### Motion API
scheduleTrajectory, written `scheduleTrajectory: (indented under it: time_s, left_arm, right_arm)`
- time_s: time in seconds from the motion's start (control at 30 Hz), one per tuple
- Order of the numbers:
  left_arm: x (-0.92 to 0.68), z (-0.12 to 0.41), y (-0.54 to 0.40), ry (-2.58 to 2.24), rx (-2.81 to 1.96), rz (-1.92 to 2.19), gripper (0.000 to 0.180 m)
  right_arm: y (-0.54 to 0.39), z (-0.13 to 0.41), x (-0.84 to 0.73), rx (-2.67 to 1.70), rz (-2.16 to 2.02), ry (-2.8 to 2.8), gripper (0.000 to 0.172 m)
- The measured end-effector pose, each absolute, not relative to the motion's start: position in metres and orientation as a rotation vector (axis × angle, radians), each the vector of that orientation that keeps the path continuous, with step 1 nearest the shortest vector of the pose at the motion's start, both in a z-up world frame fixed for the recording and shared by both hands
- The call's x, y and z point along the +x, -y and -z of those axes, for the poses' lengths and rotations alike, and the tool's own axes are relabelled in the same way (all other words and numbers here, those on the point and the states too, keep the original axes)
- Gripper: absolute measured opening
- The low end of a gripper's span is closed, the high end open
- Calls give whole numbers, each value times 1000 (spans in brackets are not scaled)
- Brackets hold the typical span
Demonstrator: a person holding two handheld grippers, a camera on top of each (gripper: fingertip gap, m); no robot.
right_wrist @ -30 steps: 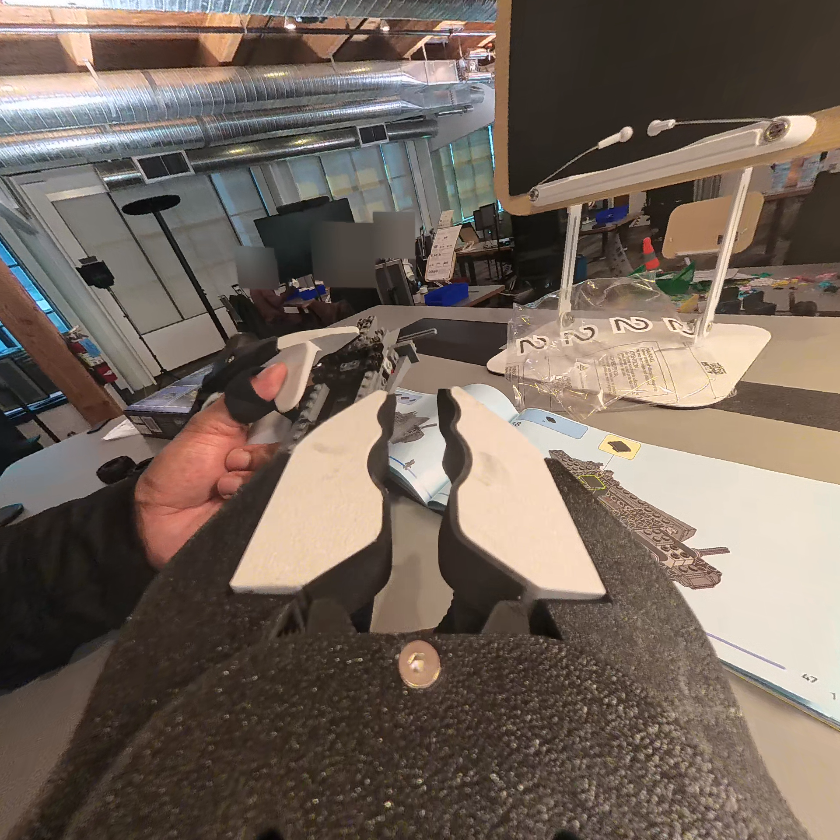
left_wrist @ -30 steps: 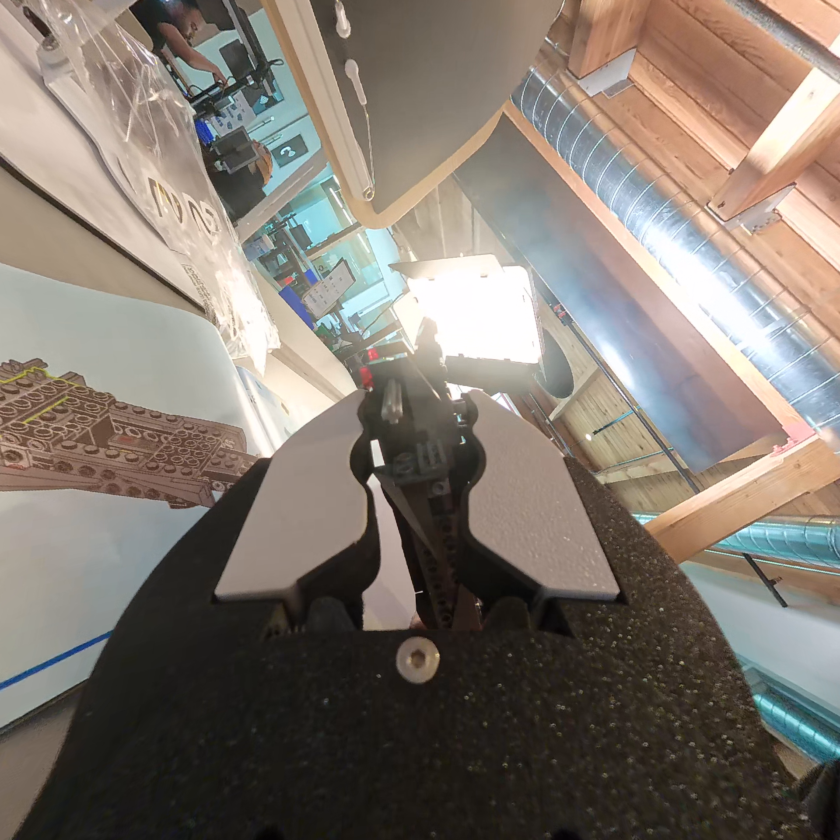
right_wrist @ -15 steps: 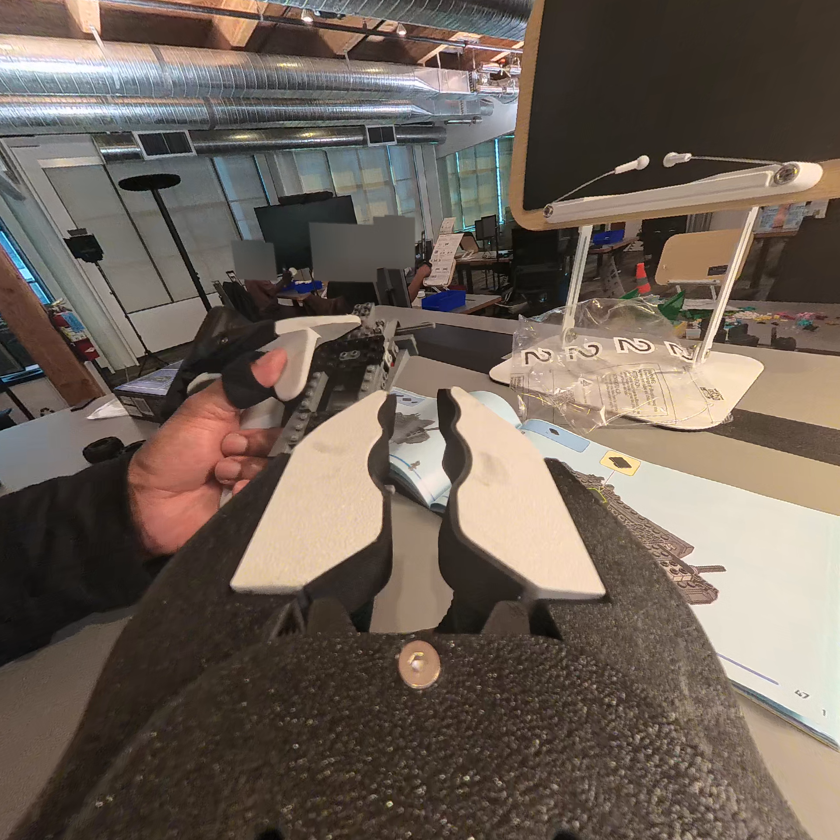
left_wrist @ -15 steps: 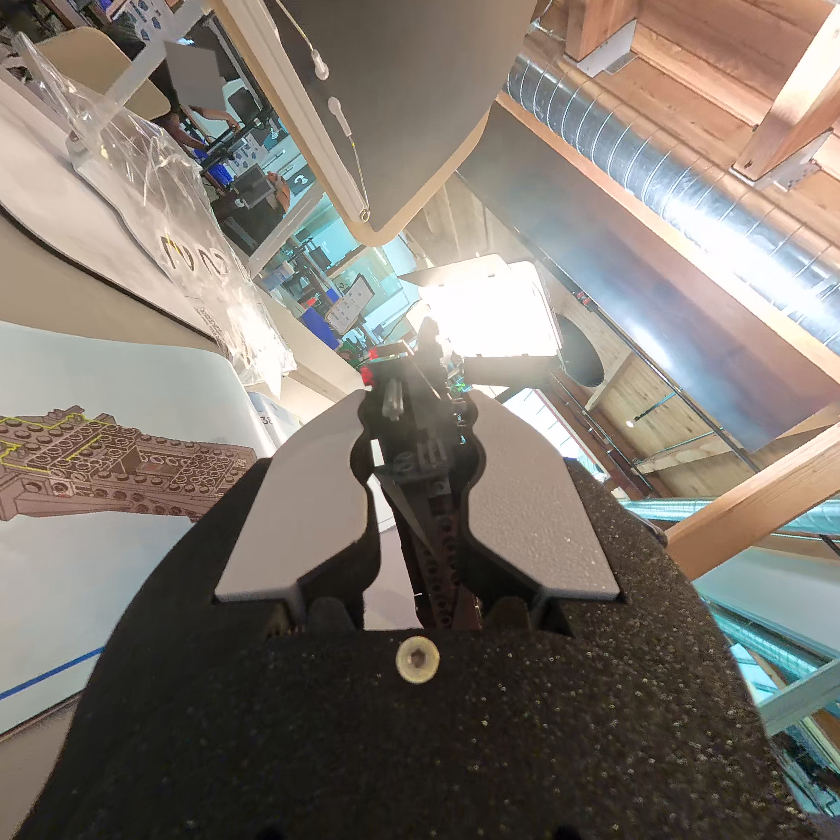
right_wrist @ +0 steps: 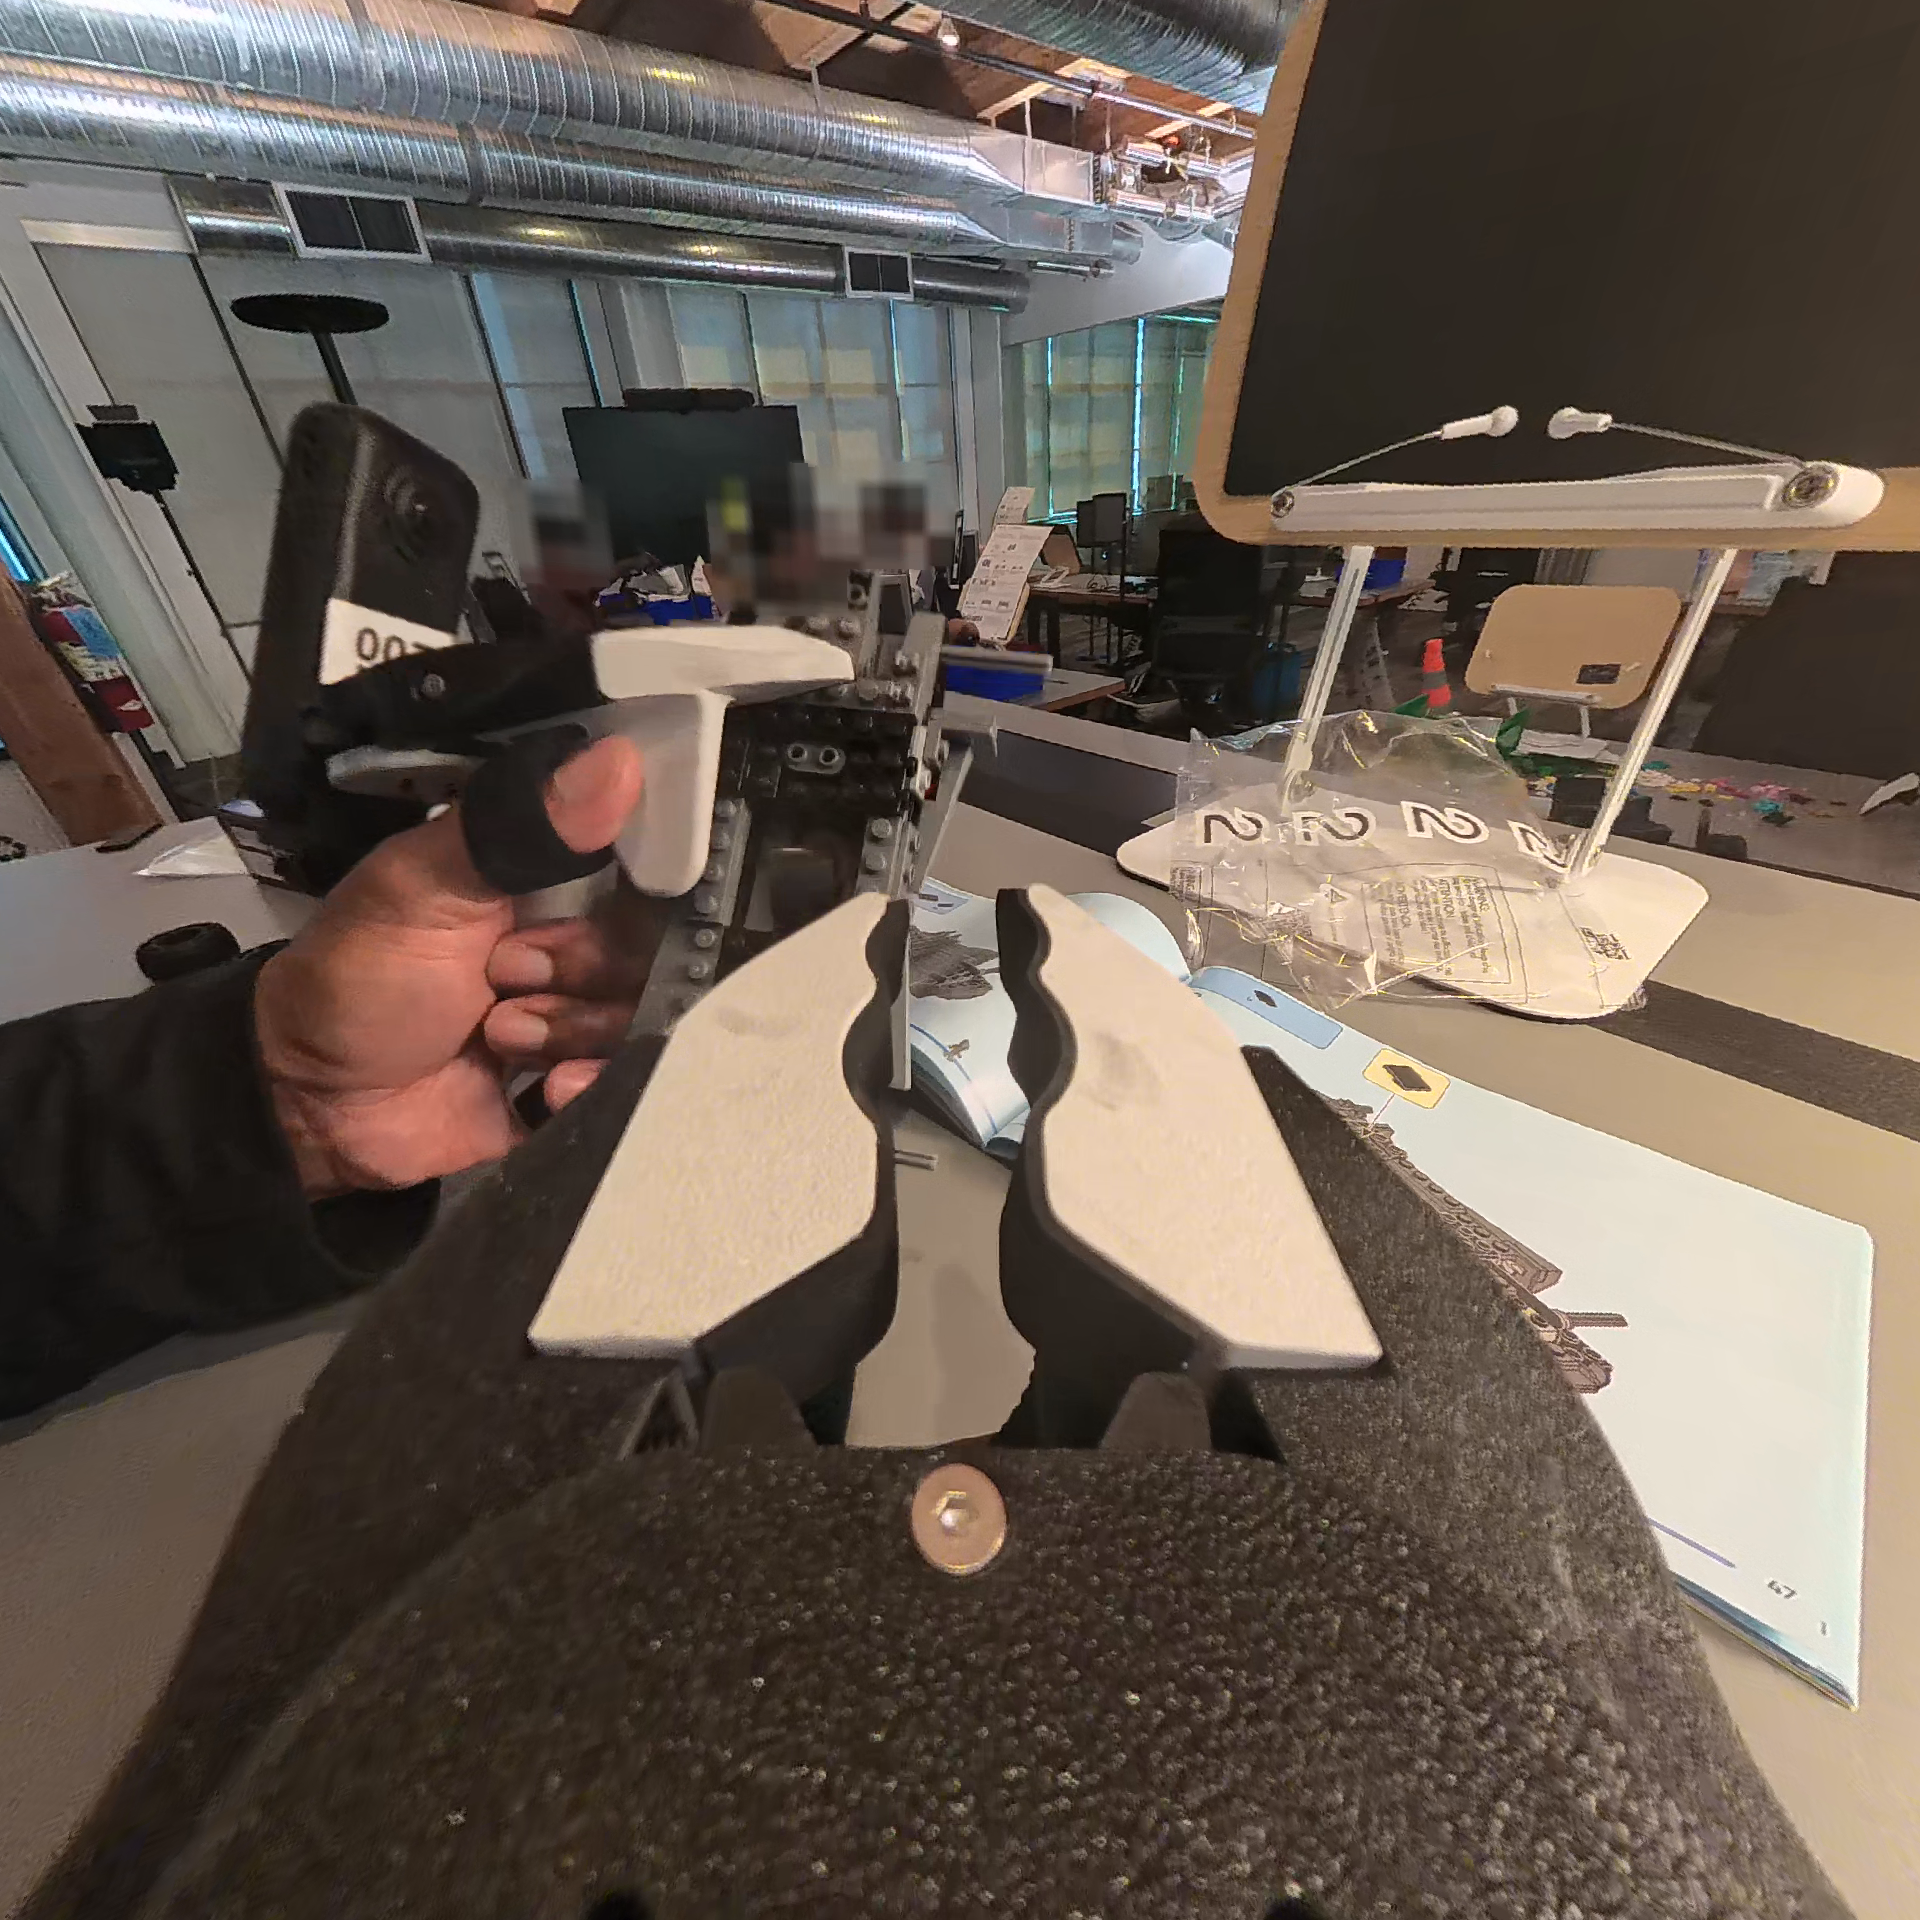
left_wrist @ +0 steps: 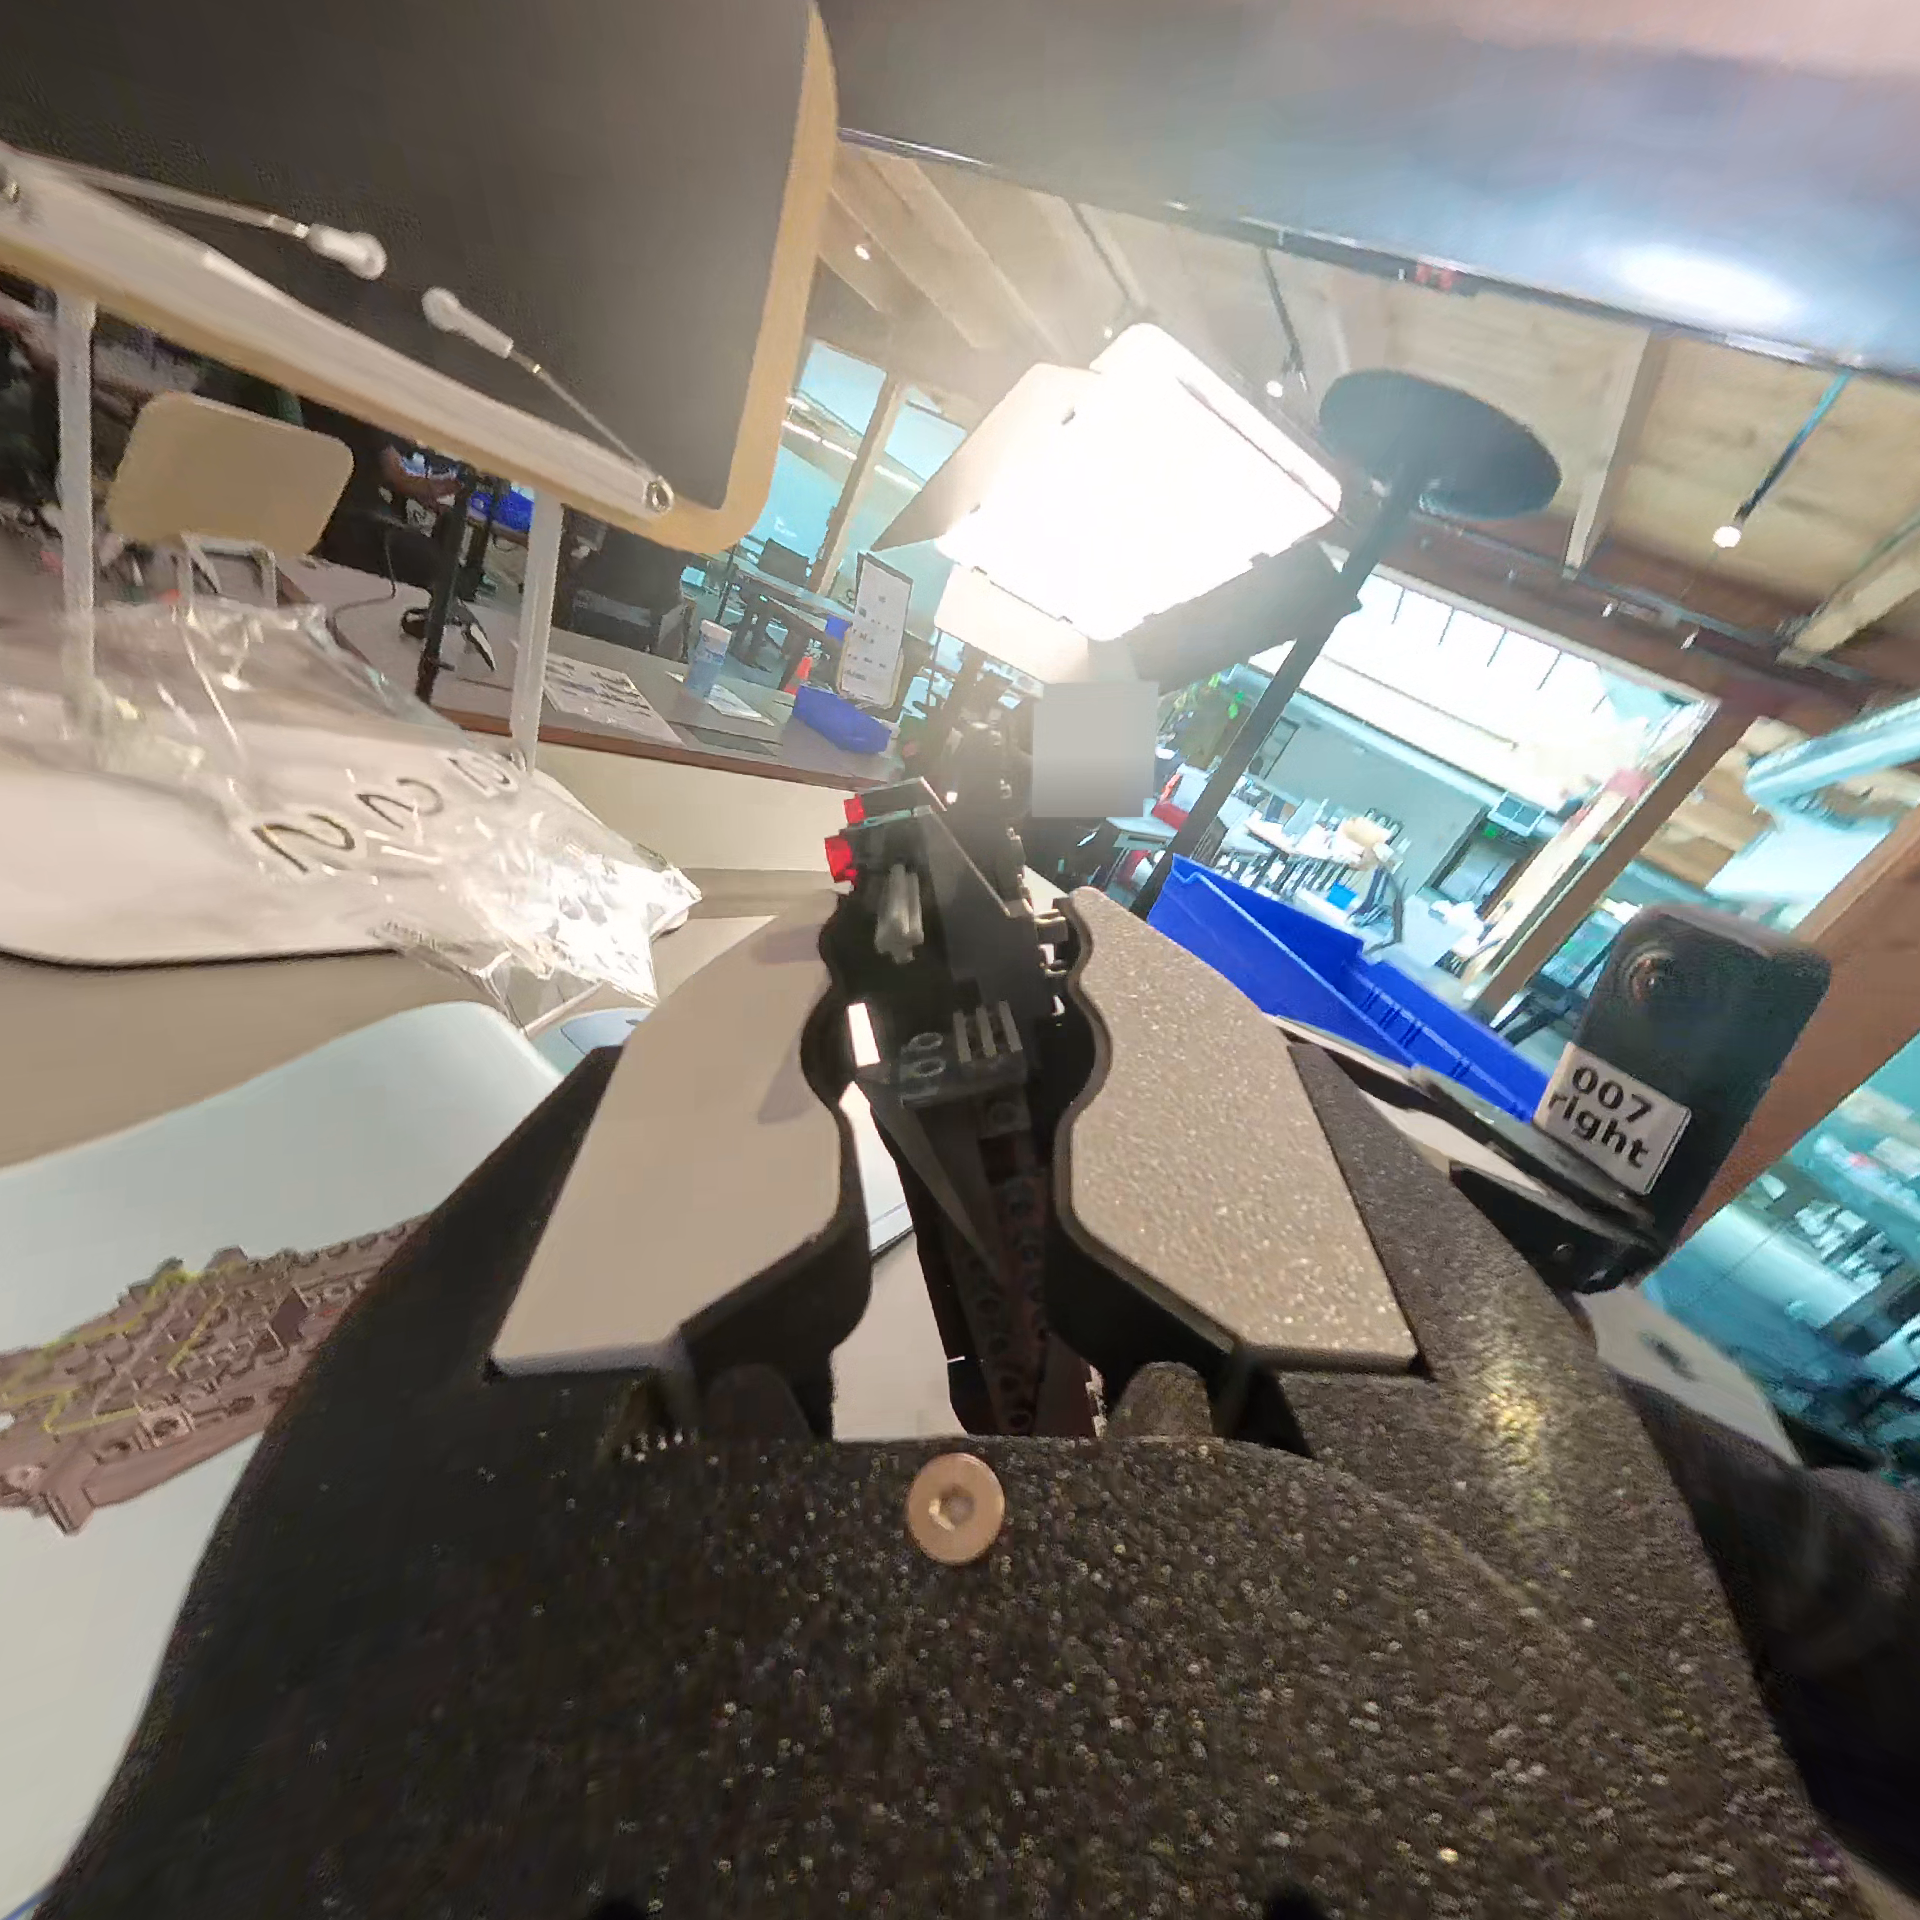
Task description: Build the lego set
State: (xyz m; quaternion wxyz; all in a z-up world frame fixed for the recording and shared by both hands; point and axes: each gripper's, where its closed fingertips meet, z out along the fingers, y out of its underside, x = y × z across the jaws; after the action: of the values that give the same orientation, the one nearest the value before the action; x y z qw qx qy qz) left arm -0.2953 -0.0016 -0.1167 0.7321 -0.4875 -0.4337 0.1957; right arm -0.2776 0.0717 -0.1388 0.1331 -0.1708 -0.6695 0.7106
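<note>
My left gripper (left_wrist: pixel 940 935) is shut on a dark grey and black brick model (left_wrist: pixel 935 997) with small red pieces at its far end; the model runs lengthwise between the pads. In the right wrist view a hand (right_wrist: pixel 416 987) holds the left gripper (right_wrist: pixel 707 727), with its white fingers (right_wrist: pixel 665 810) clamped on the model (right_wrist: pixel 821 769), raised above the table. My right gripper (right_wrist: pixel 951 909) is open, with nothing pressed between its pads. It sits just below and in front of the model, whose thin grey edge (right_wrist: pixel 900 1023) reaches down beside its left finger.
An open instruction booklet (right_wrist: pixel 1558 1247) lies on the grey table (right_wrist: pixel 1195 821); it also shows in the left wrist view (left_wrist: pixel 156 1195). A clear plastic bag (right_wrist: pixel 1371 883) lies on the white base of a stand with a dark board (right_wrist: pixel 1558 260). A blue bin (left_wrist: pixel 1330 977) stands behind. The gap from one gripper's tips to the other's is roughly 9 cm.
The left gripper has rolled and swung with the model still clamped, so its view turned from tilted toward level. It has come closer to the right gripper. The right jaws have not changed.
</note>
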Motion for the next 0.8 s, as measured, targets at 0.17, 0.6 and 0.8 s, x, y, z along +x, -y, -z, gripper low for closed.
scheduleTrajectory:
  time_s: [0.17, 0.6, 0.8]
  left_arm:
    - [-281, 103, -19, 798, -1244, -620, 36]
    - [-260, 121, -67, 472, -1612, -953, 36]
    - [-275, 123, -53, 628, -1522, -887, 36]
  right_arm:
    - [-70, 141, -276, -431, -1994, 1966, 17]
    - [-78, 143, -288, -548, -2035, 1966, 18]
    - [-84, 144, -295, -605, -2043, 1960, 18]
